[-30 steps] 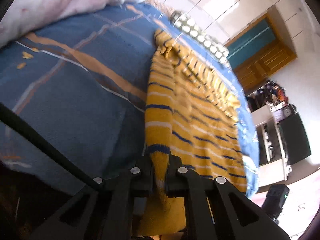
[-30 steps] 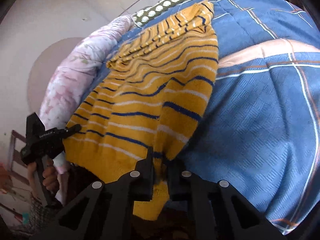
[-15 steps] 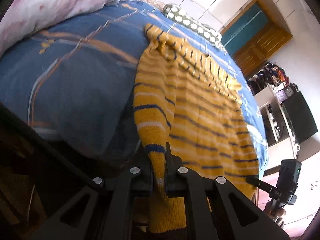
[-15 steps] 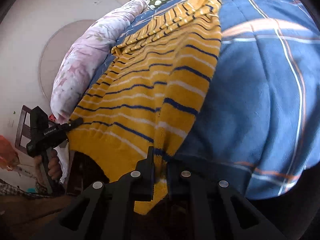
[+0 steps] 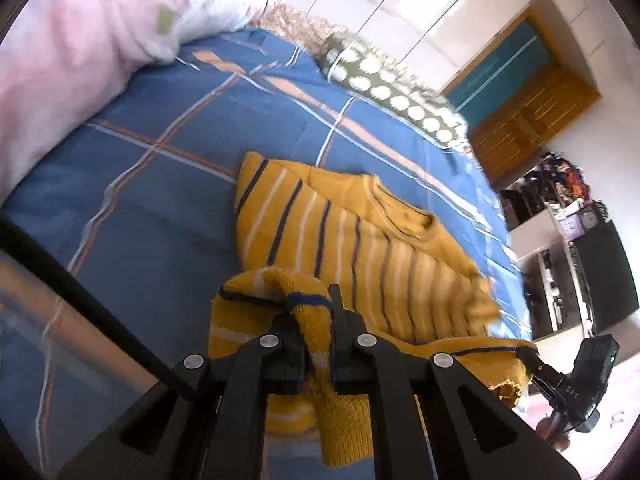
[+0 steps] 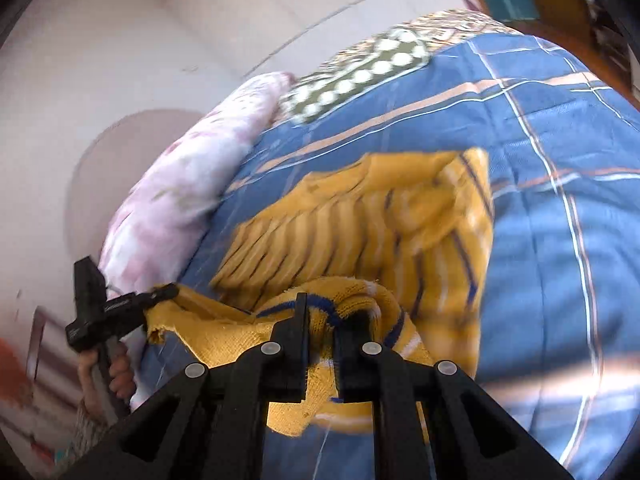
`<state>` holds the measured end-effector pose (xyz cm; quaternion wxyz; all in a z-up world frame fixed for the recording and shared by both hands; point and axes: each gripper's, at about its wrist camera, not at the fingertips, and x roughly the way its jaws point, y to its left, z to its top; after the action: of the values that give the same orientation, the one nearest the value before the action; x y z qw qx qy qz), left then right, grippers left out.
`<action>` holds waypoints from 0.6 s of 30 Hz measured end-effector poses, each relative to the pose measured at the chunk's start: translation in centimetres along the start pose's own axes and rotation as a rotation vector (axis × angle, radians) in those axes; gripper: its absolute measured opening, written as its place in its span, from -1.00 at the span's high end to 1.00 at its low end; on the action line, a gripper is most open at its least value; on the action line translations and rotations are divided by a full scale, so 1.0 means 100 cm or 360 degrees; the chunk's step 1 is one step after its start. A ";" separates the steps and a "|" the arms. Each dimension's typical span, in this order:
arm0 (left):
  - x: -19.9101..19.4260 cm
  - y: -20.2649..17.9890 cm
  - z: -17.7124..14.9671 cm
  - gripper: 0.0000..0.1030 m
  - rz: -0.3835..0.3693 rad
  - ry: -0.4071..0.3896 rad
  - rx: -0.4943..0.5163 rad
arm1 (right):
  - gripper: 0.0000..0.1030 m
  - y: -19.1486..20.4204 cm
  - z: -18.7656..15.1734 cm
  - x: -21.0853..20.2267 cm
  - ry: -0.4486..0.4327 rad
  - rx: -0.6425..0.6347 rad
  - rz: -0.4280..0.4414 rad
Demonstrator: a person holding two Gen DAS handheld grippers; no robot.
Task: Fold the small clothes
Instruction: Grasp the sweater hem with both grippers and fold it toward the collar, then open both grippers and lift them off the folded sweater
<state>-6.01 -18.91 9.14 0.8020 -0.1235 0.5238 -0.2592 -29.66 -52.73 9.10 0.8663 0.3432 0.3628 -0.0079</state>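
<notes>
A yellow knit sweater with navy and white stripes lies on the blue plaid bedspread, collar toward the far side. My left gripper is shut on one bottom hem corner, held above the sweater's body. My right gripper is shut on the other hem corner of the sweater. The hem hangs between both grippers over the lower half. Each gripper shows in the other's view: the right one in the left wrist view, the left one in the right wrist view.
A pink floral quilt is piled at the bed's left side. A green pillow with white dots lies at the far edge. A wooden door and a shelf with a dark screen stand to the right.
Both grippers have lifted the hem from the bed's near edge and carried it forward over the sweater toward the collar. The sweater now lies bent over on itself.
</notes>
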 end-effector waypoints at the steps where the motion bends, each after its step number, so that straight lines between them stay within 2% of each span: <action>1: 0.013 0.001 0.008 0.85 0.0012 0.0032 -0.0028 | 0.79 -0.005 0.007 0.010 0.0015 0.0022 -0.0018; 4: 0.045 0.004 0.028 0.84 -0.0032 0.0142 -0.0090 | 0.74 -0.023 0.026 0.035 0.0044 0.0104 -0.0035; 7: 0.063 0.014 0.049 0.79 -0.0192 0.0196 -0.0193 | 0.68 -0.048 0.047 0.051 0.0037 0.0298 0.0053; 9: 0.066 0.022 0.058 0.51 -0.0312 0.0166 -0.0286 | 0.54 -0.063 0.059 0.060 0.0028 0.0416 0.0101; 10: 0.066 0.030 0.063 0.44 -0.0381 0.0131 -0.0357 | 0.50 -0.069 0.065 0.065 0.0020 0.0476 0.0128; 12: 0.068 0.039 0.069 0.19 -0.0455 0.0095 -0.0447 | 0.15 -0.081 0.073 0.075 0.0006 0.0596 0.0206; 13: 0.068 0.043 0.070 0.19 -0.0484 0.0086 -0.0481 | 0.05 -0.089 0.075 0.078 -0.0010 0.0674 0.0257; 15: 0.067 0.050 0.070 0.19 -0.0477 0.0078 -0.0501 | -0.07 -0.104 0.076 0.080 -0.0075 0.0841 0.0347; 18: 0.061 0.050 0.068 0.19 -0.0416 0.0071 -0.0485 | -0.16 -0.115 0.081 0.076 -0.0144 0.0927 0.0346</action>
<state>3.54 -18.52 4.93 0.7218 -0.3046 0.5541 -0.2815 -22.04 -64.62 1.62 0.7426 0.6130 0.2676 -0.0339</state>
